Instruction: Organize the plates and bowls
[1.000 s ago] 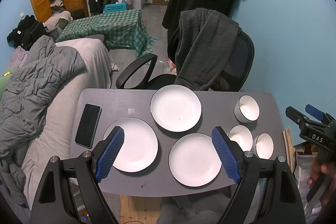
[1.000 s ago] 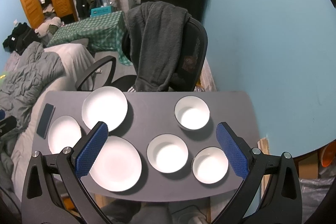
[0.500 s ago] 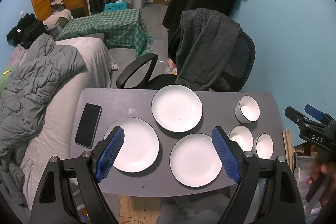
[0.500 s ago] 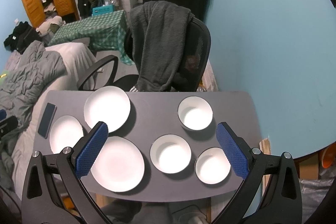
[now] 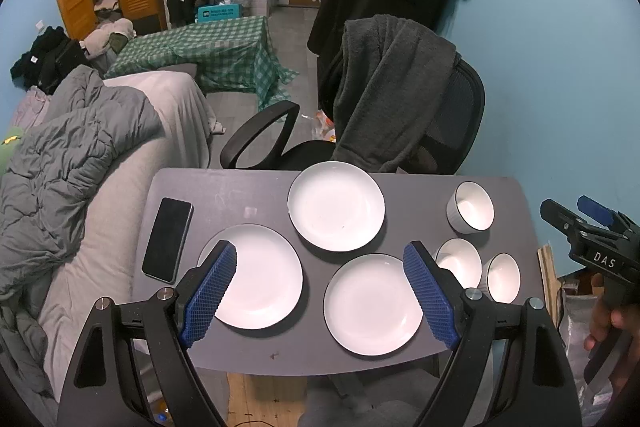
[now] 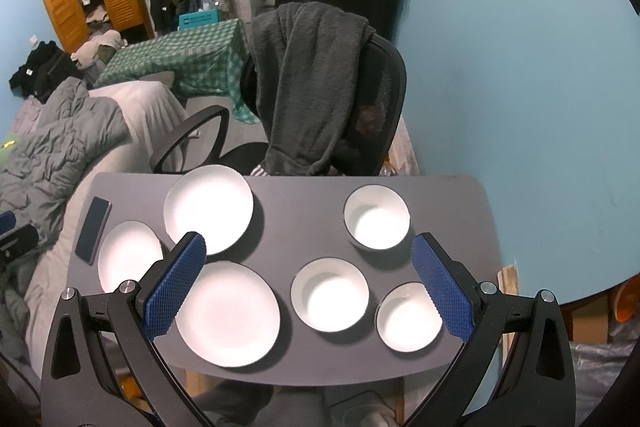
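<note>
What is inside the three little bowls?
Nothing shows inside the three bowls: only bare white insides. They sit apart on the grey table. Whatever is under each bowl is covered.

left plate (image 6: 128,255) partly behind blue pad; right gripper (image 5: 592,227) edge-cropped

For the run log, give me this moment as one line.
left gripper: open, empty | right gripper: open, empty | plates, bowls: unstacked on table

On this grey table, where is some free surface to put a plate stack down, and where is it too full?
Free patches: the middle strip between the far plate and the far bowl, and the far left corner beyond the phone. Crowded: the near right, where two bowls sit close together, and the left, where the near plates lie almost rim to rim.
</note>
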A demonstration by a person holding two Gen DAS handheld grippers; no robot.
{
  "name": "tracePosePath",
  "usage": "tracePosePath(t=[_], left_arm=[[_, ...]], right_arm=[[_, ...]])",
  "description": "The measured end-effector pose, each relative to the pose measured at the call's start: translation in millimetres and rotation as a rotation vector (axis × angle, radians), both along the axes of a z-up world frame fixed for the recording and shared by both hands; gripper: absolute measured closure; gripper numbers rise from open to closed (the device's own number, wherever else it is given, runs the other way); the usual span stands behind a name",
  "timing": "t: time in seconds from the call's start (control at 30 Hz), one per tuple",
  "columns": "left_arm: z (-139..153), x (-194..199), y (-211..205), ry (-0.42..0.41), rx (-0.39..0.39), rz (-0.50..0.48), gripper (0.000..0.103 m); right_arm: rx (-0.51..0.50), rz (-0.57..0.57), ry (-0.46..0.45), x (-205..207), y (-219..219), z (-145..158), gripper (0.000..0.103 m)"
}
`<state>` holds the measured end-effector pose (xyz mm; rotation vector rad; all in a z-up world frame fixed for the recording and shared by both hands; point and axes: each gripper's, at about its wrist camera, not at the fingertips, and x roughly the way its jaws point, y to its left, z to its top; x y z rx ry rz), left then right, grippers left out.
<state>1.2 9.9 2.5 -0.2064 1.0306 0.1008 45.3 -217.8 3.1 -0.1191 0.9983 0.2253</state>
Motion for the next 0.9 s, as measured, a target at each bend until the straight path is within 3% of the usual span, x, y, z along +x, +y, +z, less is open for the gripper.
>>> tracePosePath(t=[0.9], left_arm=[[-11, -1, 2, 0.003, 0.010, -0.038, 0.016]], right_arm=[[-0.004, 0.003, 0.017, -3, 6, -6, 0.002]])
